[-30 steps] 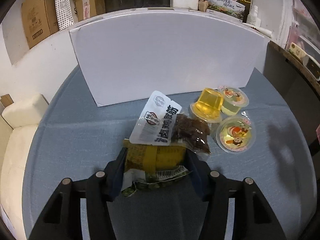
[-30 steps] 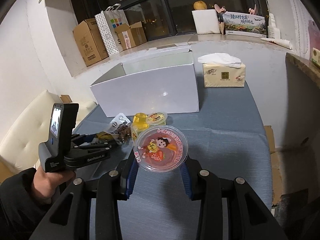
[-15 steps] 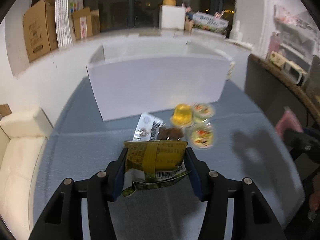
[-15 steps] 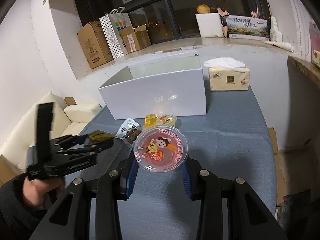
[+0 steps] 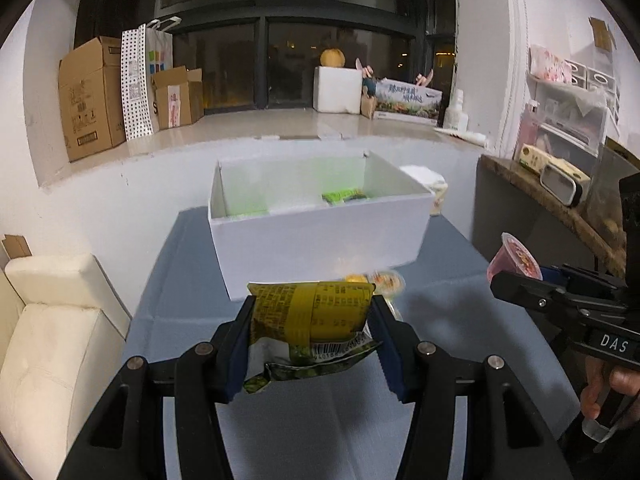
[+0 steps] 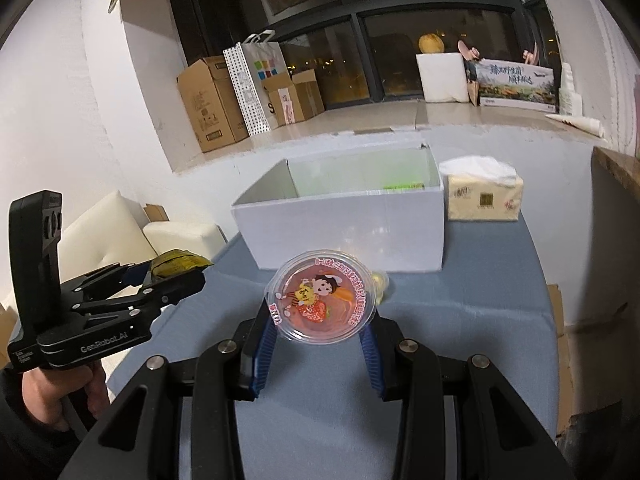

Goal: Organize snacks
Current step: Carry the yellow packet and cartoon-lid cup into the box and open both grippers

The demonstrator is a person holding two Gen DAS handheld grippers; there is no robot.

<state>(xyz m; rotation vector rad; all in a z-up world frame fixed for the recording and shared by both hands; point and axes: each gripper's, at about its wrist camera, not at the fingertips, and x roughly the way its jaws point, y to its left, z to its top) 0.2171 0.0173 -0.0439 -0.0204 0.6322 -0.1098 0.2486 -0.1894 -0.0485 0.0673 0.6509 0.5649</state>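
Both loads hang above the blue tabletop (image 5: 440,312), short of the white box (image 5: 320,236), ready to go in: the left tool (image 5: 310,322) clenches a yellow snack packet (image 5: 310,312), the right tool (image 6: 320,334) grips a pink jelly cup (image 6: 322,298).

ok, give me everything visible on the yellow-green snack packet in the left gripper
The yellow-green foil snack packet is a crinkled, glossy pouch printed with small text, with a barcode near its lower seam. The left gripper clamps its two sides between blue-padded fingers, holding it above the blue-grey table, in front of the open white cardboard box.
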